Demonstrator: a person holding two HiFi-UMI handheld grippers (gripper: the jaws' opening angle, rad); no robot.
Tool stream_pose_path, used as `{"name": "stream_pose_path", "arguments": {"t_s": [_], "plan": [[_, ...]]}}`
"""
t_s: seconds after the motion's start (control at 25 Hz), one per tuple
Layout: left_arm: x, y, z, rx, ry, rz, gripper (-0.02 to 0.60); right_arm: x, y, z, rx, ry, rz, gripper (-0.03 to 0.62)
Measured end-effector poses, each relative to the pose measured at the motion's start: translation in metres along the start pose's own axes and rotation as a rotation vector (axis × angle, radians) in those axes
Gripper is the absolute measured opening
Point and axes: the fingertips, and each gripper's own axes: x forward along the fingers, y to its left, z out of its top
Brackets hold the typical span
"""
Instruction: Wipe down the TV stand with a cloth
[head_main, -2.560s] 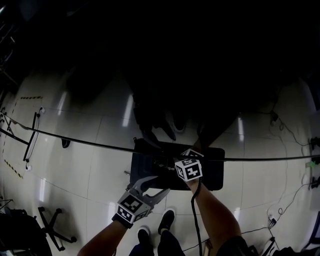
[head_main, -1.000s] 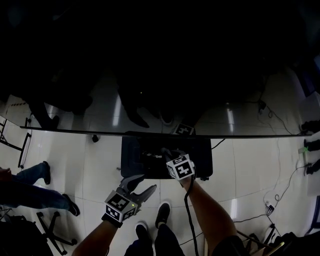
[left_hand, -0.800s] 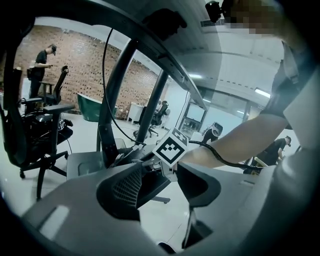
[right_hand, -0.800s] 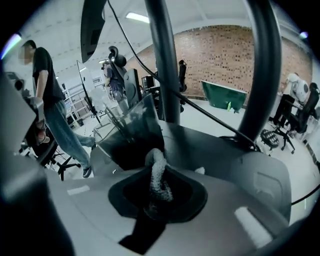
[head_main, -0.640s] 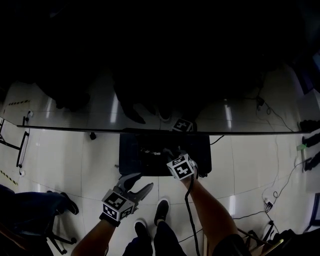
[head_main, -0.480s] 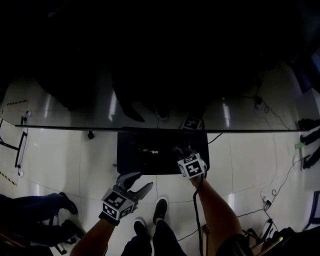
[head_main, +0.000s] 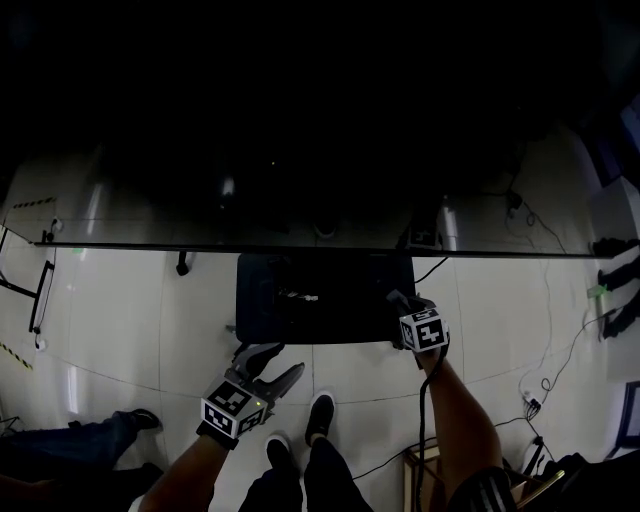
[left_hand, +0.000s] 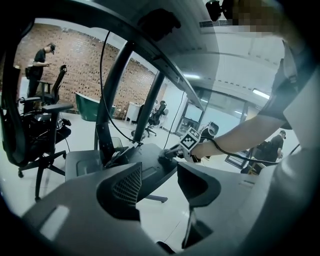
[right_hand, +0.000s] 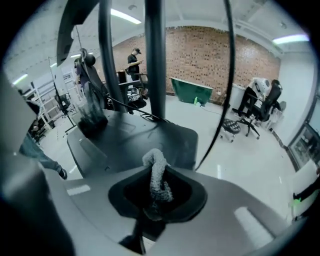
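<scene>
The TV stand's black base plate (head_main: 325, 298) lies on the white floor under the dark TV. My right gripper (head_main: 397, 298) is at the plate's right front corner, shut on a grey cloth (right_hand: 156, 167) whose twisted end sticks out past the jaws over the plate (right_hand: 140, 137). In the left gripper view the cloth (left_hand: 167, 154) rests on the plate's edge (left_hand: 135, 160). My left gripper (head_main: 268, 362) hangs over the floor just in front of the plate's left half, jaws open and empty (left_hand: 159, 177).
Two upright stand poles (right_hand: 155, 60) rise from the plate. Cables (head_main: 555, 375) trail on the floor at right. My shoes (head_main: 320, 415) stand close to the plate. An office chair (left_hand: 35, 125) stands at left, and a bystander's legs (head_main: 90, 440) lie at lower left.
My right gripper has slid rightward along the plate's front to its right corner, the cloth still in it. The left gripper has stayed put. The bystander's legs shifted at lower left.
</scene>
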Motion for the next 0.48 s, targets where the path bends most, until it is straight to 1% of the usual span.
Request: {"name": "stream_pose_path", "arguments": {"t_s": [0.12,0.24,0.36,0.48], "plan": [[-0.008,-0.001,0.002,-0.004,0.001,0.007,0.245,-0.006,0.048,0.022,-0.047,-0.061,0.085,0.052],[-0.014,-0.003,0.003,-0.004,-0.003,0.013,0.245,-0.007,0.112,0.040,-0.067,-0.104,0.183,0.052],[-0.020,-0.003,0.004,-0.002,-0.004,0.016,0.245,-0.003,0.173,0.048,-0.082,-0.115,0.266,0.052],[-0.025,-0.001,0.001,-0.006,-0.005,0.023,0.245,0.012,0.221,0.044,-0.096,-0.097,0.317,0.052]]}}
